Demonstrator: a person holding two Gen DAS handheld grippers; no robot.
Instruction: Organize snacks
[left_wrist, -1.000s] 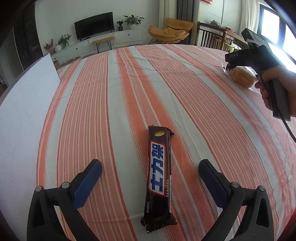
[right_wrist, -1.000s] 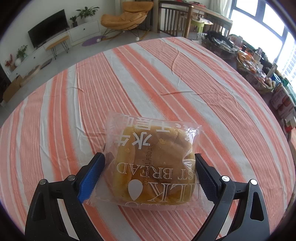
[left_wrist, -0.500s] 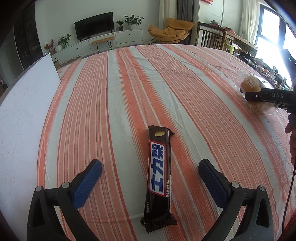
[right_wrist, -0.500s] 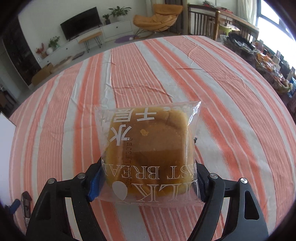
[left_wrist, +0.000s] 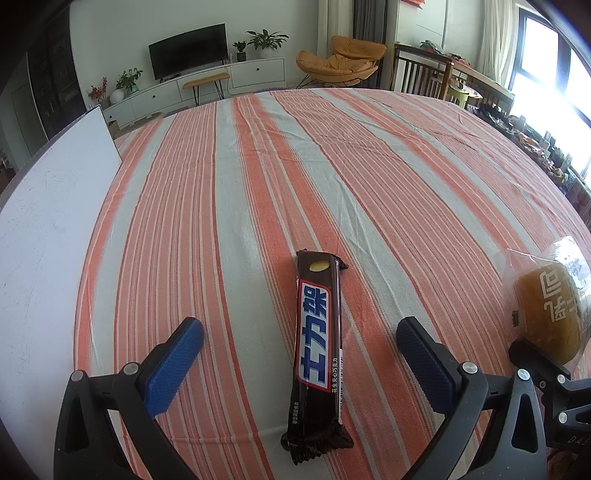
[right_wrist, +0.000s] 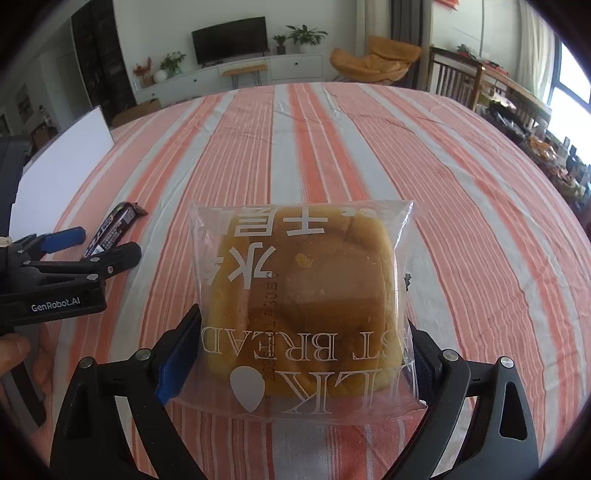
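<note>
In the left wrist view, the left gripper (left_wrist: 300, 354) stands with its blue pads wide apart over the striped tablecloth (left_wrist: 258, 177), and the dark chocolate bar (left_wrist: 317, 354) lies flat on the cloth between them, lengthwise along the gripper's line, touched by neither pad. At the right edge of this view the bagged bread (left_wrist: 550, 306) shows just beside the left gripper's right finger, with part of the right gripper under it. A white board (left_wrist: 51, 206) lies along the cloth's left side. In the right wrist view, the right gripper (right_wrist: 295, 362) has the bread (right_wrist: 303, 295), in its clear bag, between its pads, both of which lie against the bag's sides; the jaws are opening at this moment, and the bag sits above the cloth (right_wrist: 461, 206). To the left, the left gripper (right_wrist: 92, 243) and the hand (right_wrist: 14, 354) holding it are near, with the chocolate bar (right_wrist: 110, 229) lying between its fingers.
</note>
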